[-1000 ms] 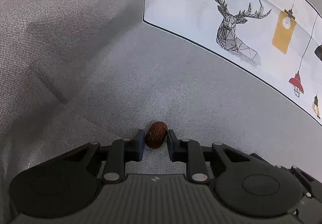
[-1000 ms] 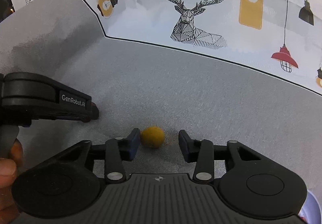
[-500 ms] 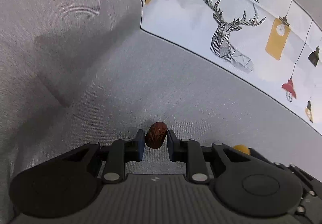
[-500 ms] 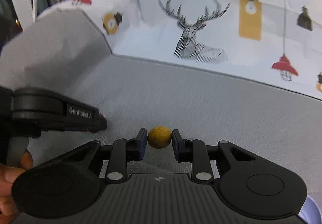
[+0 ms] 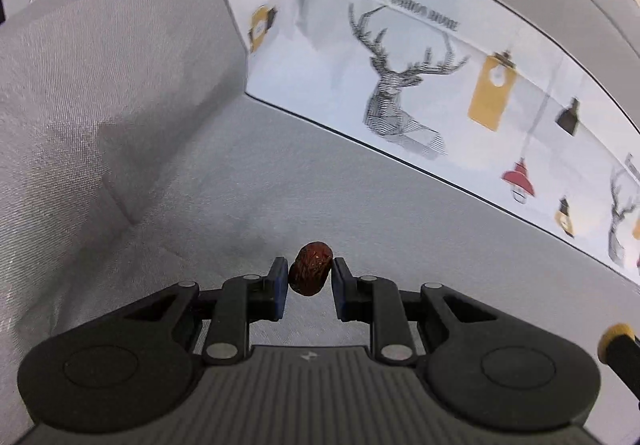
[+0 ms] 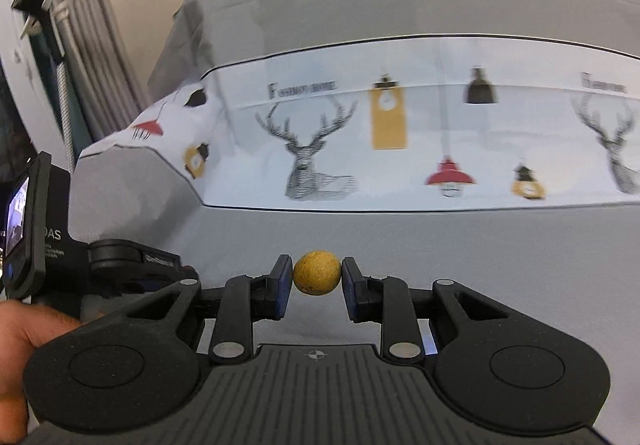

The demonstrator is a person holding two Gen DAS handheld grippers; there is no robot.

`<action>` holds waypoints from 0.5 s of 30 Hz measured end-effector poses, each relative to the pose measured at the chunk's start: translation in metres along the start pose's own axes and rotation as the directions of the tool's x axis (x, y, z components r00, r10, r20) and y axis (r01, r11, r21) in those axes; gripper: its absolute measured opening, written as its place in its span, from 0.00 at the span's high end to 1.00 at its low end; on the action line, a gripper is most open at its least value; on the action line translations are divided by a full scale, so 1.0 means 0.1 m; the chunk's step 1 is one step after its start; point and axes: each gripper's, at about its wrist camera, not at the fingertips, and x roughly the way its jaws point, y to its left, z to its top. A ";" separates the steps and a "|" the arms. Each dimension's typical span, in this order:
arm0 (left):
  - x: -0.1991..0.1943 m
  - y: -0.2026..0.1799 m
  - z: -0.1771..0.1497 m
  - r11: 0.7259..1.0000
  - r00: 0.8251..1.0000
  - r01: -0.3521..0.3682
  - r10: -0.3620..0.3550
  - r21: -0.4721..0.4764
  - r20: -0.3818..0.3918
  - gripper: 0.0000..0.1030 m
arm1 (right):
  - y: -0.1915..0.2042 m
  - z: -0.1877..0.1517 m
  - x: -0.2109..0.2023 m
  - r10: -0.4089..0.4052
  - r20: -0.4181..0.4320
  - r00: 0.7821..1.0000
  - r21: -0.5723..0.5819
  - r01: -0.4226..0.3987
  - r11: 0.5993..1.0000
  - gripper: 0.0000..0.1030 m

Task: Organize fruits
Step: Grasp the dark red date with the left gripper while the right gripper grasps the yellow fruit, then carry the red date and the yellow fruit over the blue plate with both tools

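Brown fruit (image 5: 311, 274): L fingers (image 5: 280, 285) clamp | yellow ball (image 6: 317, 272): R fingers (image 6: 352, 285) clamp | print blurred

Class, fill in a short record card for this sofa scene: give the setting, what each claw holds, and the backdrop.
setting: grey sofa seat
left claw: shut on a wrinkled dark red fruit
right claw: shut on a round yellow fruit
backdrop: white printed cloth with deer and lamps, draped over the sofa back
person: one hand visible at the left edge of the right wrist view
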 end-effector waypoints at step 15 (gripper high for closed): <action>-0.35 -0.33 -0.30 0.984 0.997 0.066 -0.072 0.166 0.027 0.75 | -0.82 -0.34 -0.28 -0.170 -0.028 0.985 0.072 0.172 0.983 0.73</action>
